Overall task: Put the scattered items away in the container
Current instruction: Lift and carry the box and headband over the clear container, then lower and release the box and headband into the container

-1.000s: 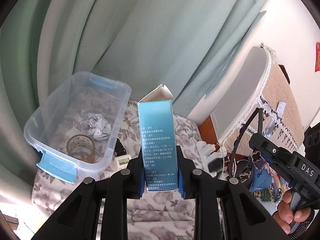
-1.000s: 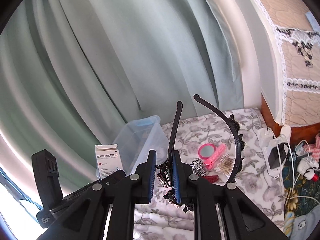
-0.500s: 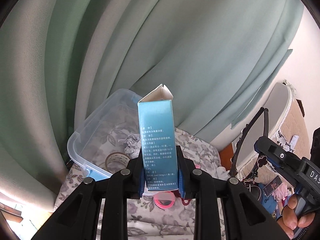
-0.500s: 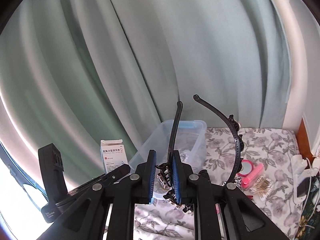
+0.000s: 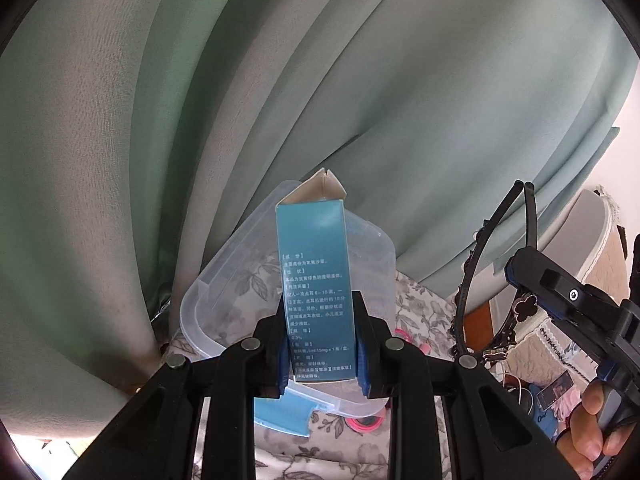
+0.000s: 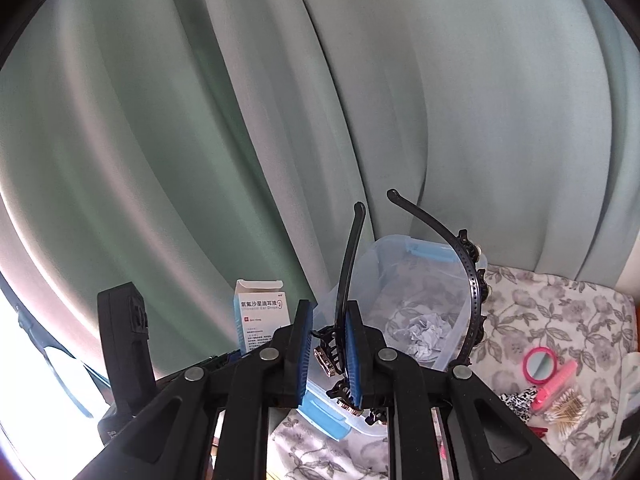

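Observation:
My left gripper point(image 5: 318, 344) is shut on a tall blue medicine box point(image 5: 314, 280), held upright with its top flap open. Right behind the box stands the clear plastic container point(image 5: 216, 300) with blue latches. My right gripper point(image 6: 328, 354) is shut on one arm of a black headband point(image 6: 472, 280) with small clips along it. Past its fingers, the container point(image 6: 400, 276) holds a crumpled paper ball point(image 6: 424, 332). At the left of the right wrist view, the same box point(image 6: 260, 316) shows its white front.
A pale green curtain point(image 6: 280, 100) hangs close behind the container. On the floral cloth point(image 6: 560, 304) to the right lie a pink mirror point(image 6: 540, 366), a pink comb, cotton swabs point(image 6: 568, 404) and a leopard clip point(image 6: 516, 398). A hand point(image 5: 588, 440) shows lower right.
Both views have swung left toward the curtain. The container now sits straight behind the blue box and closer under the headband. Both grips are unchanged.

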`<state>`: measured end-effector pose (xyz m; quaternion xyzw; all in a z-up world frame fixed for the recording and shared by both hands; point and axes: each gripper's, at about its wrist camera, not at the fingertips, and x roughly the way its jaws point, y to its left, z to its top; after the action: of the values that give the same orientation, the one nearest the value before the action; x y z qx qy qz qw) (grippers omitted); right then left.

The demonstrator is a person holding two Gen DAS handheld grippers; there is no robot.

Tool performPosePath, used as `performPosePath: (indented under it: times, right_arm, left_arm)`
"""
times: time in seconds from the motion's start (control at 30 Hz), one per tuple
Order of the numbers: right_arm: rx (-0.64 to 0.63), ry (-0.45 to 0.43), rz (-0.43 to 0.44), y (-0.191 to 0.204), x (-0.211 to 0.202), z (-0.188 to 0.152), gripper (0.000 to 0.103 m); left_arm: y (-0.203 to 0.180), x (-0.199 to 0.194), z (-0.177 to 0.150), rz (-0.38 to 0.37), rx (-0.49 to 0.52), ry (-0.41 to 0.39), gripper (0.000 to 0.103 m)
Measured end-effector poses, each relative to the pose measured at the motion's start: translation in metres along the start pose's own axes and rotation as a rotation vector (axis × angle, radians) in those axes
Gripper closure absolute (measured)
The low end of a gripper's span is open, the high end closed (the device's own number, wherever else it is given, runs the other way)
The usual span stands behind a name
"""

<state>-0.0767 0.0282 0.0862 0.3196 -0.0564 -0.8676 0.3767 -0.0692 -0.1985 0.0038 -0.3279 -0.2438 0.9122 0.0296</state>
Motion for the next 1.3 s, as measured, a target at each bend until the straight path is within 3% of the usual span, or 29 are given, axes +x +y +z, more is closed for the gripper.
performPosePath:
  times: [0.63,1.03,1.2,1.27,1.3]
  right_arm:
    - [0.056,0.131,0.054,-0.015,0.077,-0.001,0.086]
    - [0.094,0.201,0.018,-0.029,0.114,0.0,0.085]
    - [0.088,0.234,-0.035,-0.037,0.123,-0.001,0.082]
    - [0.097,0.242,-0.039,-0.042,0.124,0.002,0.082]
    - [0.093,0.247,-0.046,-0.04,0.124,0.0,0.082]
  left_arm:
    - [0.016,0.053,0.006,0.075,0.032,0.098,0.076]
    - [0.013,0.086,0.004,0.121,0.034,0.154,0.076]
    - [0.015,0.085,0.003,0.124,0.035,0.164,0.075]
    - [0.012,0.082,0.001,0.125,0.038,0.169,0.067]
    - [0.012,0.081,0.001,0.126,0.037,0.169,0.058]
